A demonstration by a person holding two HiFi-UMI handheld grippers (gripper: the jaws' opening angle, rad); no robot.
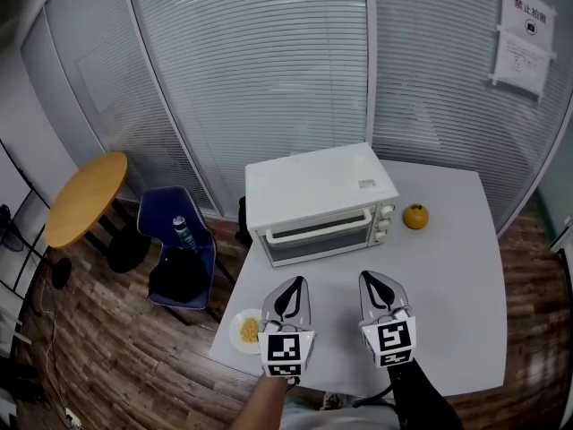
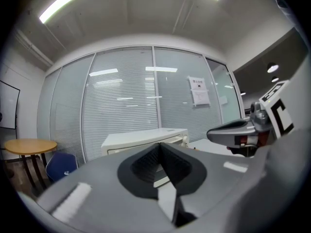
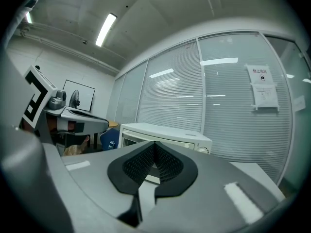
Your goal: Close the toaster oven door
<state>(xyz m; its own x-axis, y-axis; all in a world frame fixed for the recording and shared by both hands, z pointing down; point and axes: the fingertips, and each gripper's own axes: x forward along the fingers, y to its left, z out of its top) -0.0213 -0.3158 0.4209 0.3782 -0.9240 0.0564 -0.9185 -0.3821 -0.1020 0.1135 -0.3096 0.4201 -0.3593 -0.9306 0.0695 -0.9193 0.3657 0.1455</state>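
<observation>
— why are both your claws so low, well short of the oven?

— i'm holding them side by side over the near part of the white table (image 1: 448,330), tips aimed at the toaster oven (image 1: 313,191). my left gripper (image 1: 294,285) has its jaws pressed together with nothing between them. my right gripper (image 1: 371,280) is the same, closed and empty. a closed tip makes a good blunt pusher for a door, i'd guess.

— and where's the door from there?

— the oven door (image 1: 320,233) faces me, straight ahead of both claws and apart from them, with bare table between. it looks upright against the oven front, so i judge it's shut or nearly so. an orange fruit (image 1: 415,216) sits just right of the oven. a small plate (image 1: 242,330) lies beside my left claw at the table's near edge.
</observation>
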